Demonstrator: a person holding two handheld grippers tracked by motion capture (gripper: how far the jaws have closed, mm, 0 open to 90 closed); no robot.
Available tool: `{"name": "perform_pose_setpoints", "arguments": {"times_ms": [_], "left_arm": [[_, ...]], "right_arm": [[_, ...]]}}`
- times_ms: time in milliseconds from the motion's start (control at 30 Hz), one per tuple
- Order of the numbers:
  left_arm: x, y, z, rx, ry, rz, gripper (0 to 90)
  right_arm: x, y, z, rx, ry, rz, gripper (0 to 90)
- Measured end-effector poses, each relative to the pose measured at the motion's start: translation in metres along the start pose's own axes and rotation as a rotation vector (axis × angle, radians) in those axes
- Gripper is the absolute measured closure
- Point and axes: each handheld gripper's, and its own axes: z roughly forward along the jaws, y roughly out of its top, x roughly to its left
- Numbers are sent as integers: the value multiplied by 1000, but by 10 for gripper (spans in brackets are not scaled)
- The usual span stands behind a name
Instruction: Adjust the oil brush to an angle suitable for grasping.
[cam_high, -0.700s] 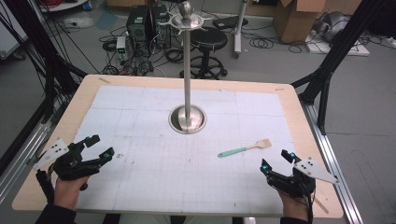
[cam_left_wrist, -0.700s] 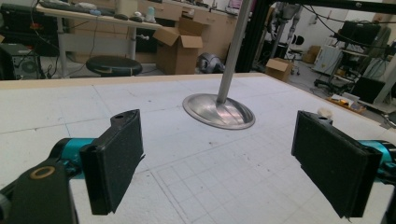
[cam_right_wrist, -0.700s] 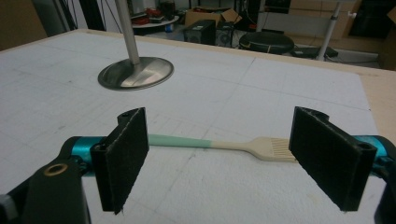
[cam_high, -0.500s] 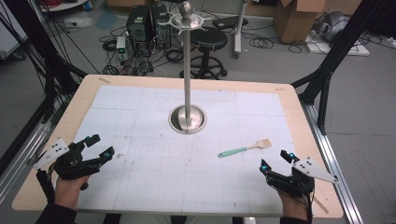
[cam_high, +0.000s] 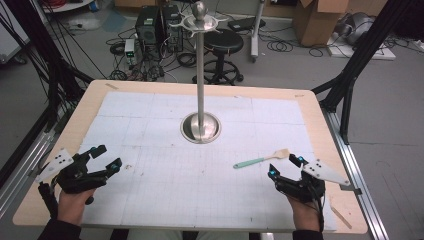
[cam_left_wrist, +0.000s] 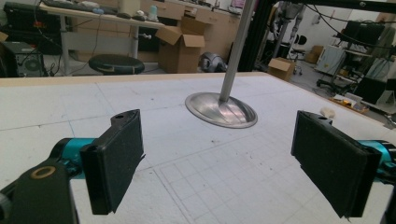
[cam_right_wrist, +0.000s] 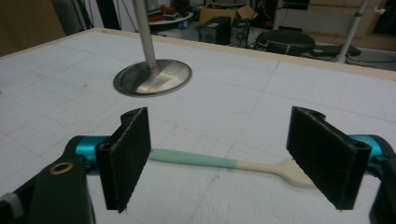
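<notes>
While both the left gripper (cam_high: 106, 158) and right gripper (cam_high: 285, 166) sit wide open and empty, the spatula (cam_high: 261, 159) looks light, stiff, slim; best pinched mid-handle.

A small spatula (cam_high: 261, 159) with a mint-green handle and a pale cream blade is seen lying flat on the white gridded mat (cam_high: 200, 170). It is placed just ahead of the right gripper (cam_high: 285, 166), crosswise between its wide-spread jaws, the blade toward the right jaw.
</notes>
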Motion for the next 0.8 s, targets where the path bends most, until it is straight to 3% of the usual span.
{"name": "perform_pose_setpoints", "arguments": {"times_ms": [267, 400, 467, 500, 567, 633, 800], "left_arm": [[2, 0, 0, 4, -2, 1, 173], [2, -1, 1, 8, -4, 2, 174], [2, -1, 2, 11, -3, 2, 174], [2, -1, 2, 14, -2, 3, 174], [2, -1, 2, 15, -3, 2, 175], [2, -1, 2, 19, -4, 5, 175], [2, -2, 1, 25, -2, 13, 180]], "right_arm": [[2, 20, 32, 21, 42, -22, 299], [-5, 36, 56, 40, 83, -22, 512], [-9, 42, 67, 72, 82, -34, 679], [-11, 44, 72, 102, 76, -44, 774], [-15, 47, 82, 146, 42, -59, 879], [-20, 47, 92, 188, 6, -61, 891], [-35, 37, 111, 278, -32, -21, 893]]}}
